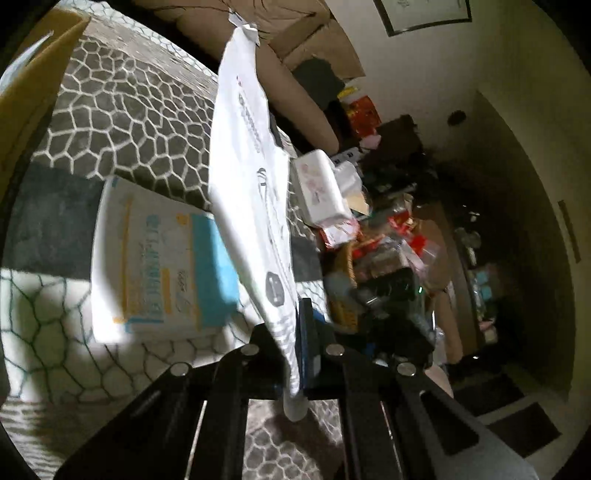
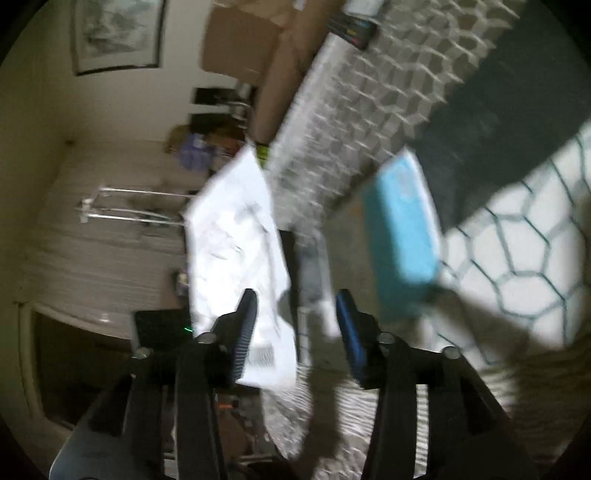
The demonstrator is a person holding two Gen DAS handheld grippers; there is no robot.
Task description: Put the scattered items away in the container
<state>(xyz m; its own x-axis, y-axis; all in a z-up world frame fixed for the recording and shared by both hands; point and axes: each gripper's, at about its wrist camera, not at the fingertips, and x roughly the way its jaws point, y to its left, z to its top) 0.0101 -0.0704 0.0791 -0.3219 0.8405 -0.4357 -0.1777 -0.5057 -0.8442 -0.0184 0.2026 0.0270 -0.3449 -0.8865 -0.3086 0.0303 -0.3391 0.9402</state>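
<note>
My left gripper (image 1: 295, 347) is shut on a white plastic packet (image 1: 251, 177) with grey print and holds it up edge-on above the patterned rug. A white and blue box (image 1: 162, 258) lies flat on the rug (image 1: 122, 122) to the left of the packet. A cardboard box (image 1: 33, 74) stands at the far left edge. In the blurred right wrist view my right gripper (image 2: 295, 321) is open and empty. The white packet (image 2: 236, 236) hangs just beyond its left finger, and the blue box (image 2: 402, 229) lies to the right.
A white tissue pack (image 1: 321, 188) and a heap of mixed clutter (image 1: 388, 258) lie right of the rug. Brown cardboard (image 2: 243, 48) and a sofa edge sit at the far side. A framed picture (image 2: 118, 33) hangs on the wall.
</note>
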